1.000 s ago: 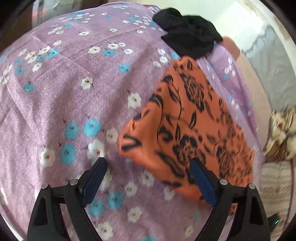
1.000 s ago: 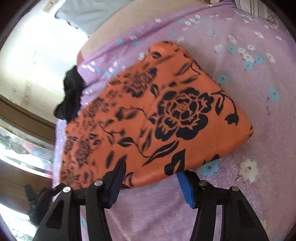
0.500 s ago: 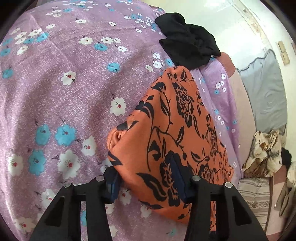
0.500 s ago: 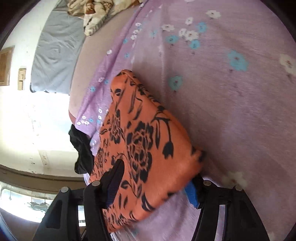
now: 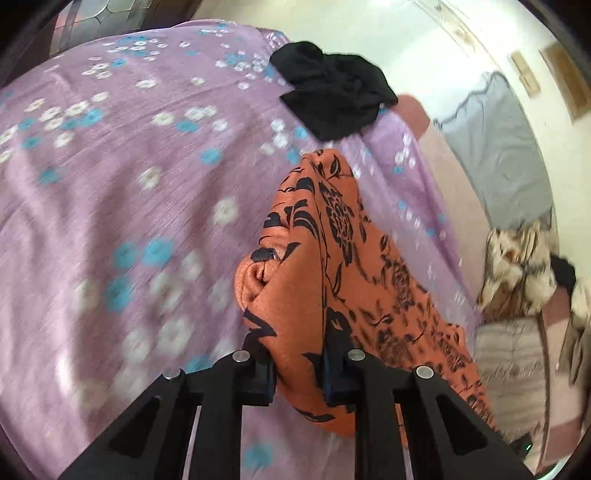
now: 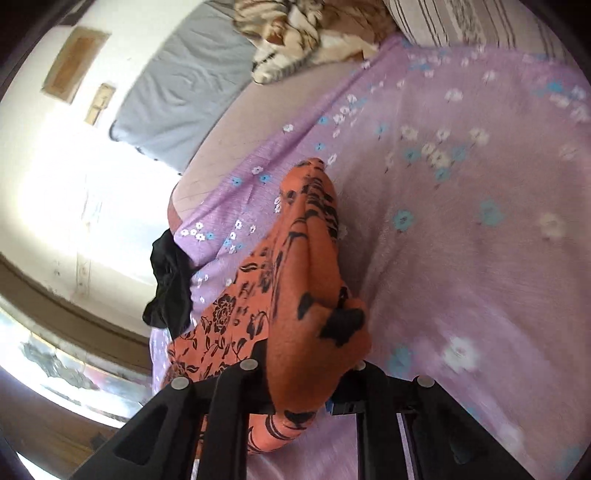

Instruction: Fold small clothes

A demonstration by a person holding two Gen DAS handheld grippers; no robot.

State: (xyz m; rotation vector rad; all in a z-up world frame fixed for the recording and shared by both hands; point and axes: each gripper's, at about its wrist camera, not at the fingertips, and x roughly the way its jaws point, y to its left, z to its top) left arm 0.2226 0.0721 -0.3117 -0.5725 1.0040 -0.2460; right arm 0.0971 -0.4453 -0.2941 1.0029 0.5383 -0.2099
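An orange cloth with black flower print [image 5: 332,266] lies folded on the purple flowered bedsheet [image 5: 110,184]. My left gripper [image 5: 298,373] is shut on one near corner of it and lifts that edge. My right gripper [image 6: 301,384] is shut on the other near corner of the same cloth [image 6: 303,280], which bunches up between the jaws. The far part of the cloth still rests on the sheet [image 6: 480,221]. A crumpled black garment [image 5: 332,99] lies beyond it near the bed's edge and also shows in the right wrist view [image 6: 171,280].
A grey cloth [image 5: 498,147] hangs by the wall past the bed. A brown and cream patterned cloth [image 5: 517,266] and striped fabric [image 5: 509,354] lie at the right. In the right wrist view the patterned cloth [image 6: 303,33] lies at the top.
Both grippers went from open beside the cloth's near edge to shut on its corners. The gripped edge has risen off the sheet and the cloth now bunches.
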